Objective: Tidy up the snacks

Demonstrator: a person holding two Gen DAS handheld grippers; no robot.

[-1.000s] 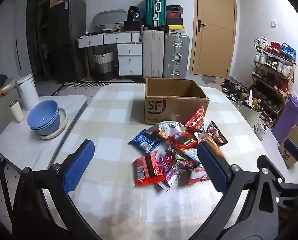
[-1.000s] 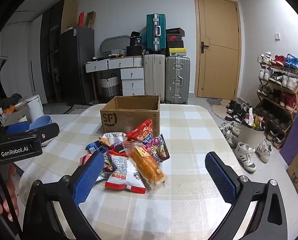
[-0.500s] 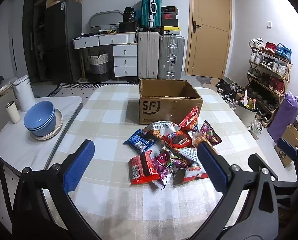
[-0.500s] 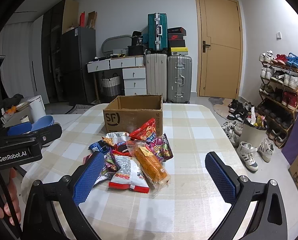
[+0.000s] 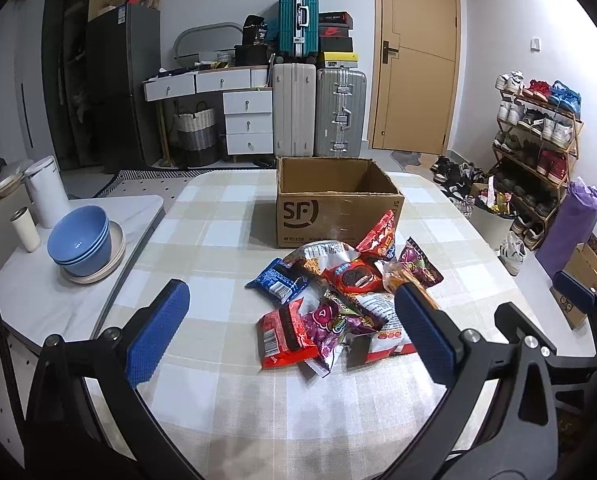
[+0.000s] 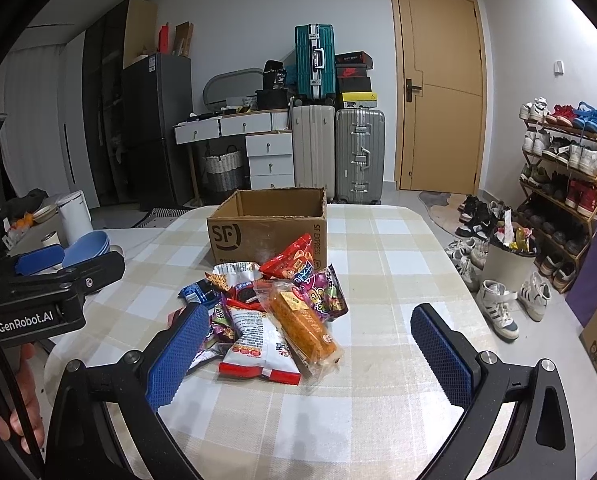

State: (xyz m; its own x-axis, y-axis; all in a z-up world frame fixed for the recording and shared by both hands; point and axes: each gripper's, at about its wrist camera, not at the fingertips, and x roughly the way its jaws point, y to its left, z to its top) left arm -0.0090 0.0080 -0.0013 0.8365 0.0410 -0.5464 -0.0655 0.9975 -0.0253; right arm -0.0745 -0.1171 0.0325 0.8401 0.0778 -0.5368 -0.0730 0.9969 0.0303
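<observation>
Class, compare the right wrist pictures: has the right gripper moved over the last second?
Yes. The cardboard box and the snack pile sit slightly larger and further right than before, so the right gripper has edged forward and a little left, jaws open.

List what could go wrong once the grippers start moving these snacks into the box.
The snack bags overlap in a loose pile, so gripping one may drag its neighbours. The red packet leans against the cardboard box and could topple if it shifts. Both the left gripper and the right gripper are open.
</observation>
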